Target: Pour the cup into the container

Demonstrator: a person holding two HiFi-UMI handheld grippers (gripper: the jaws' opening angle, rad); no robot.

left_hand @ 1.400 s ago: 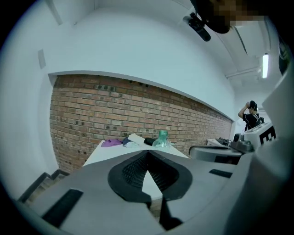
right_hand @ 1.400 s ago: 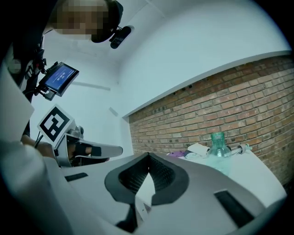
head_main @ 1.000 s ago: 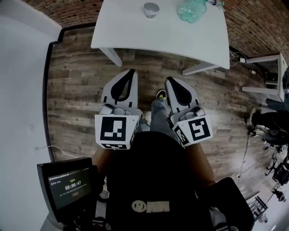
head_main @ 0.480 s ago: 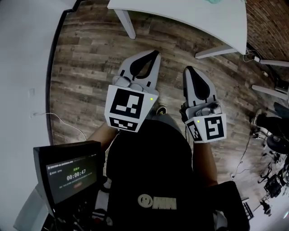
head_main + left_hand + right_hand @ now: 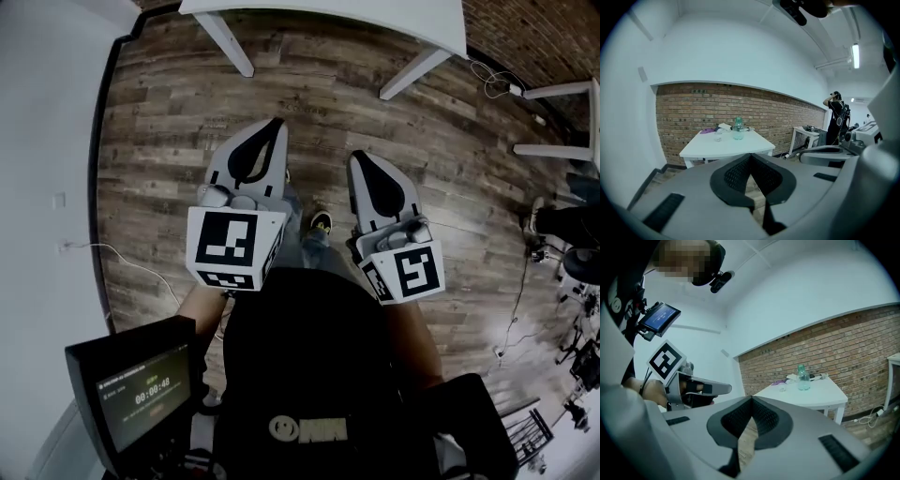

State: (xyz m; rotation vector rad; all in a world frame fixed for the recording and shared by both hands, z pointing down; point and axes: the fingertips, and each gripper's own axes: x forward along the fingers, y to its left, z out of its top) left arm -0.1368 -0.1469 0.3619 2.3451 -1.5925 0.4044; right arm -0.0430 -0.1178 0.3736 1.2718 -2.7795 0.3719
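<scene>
Jaws together and empty, left gripper (image 5: 271,156) and right gripper (image 5: 359,165) point side by side toward the far white table (image 5: 730,147), seemingly because its cup (image 5: 717,138) and clear bottle (image 5: 738,128) are not yet within reach

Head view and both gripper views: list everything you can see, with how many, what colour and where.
brick wall: one, red-brown, behind the table
table: one, white, against the brick wall
bottle: one, clear green, on the table
cup: one, pale, on the table, left of the bottle
purple item: one, at the table's back
side table: one, white, right of the table
floor: brown wood planks
screen: one, black, lower left in head view
bystander: one, dark clothes, far right
left claw: grey and black, shut, empty
right claw: grey and black, shut, empty
</scene>
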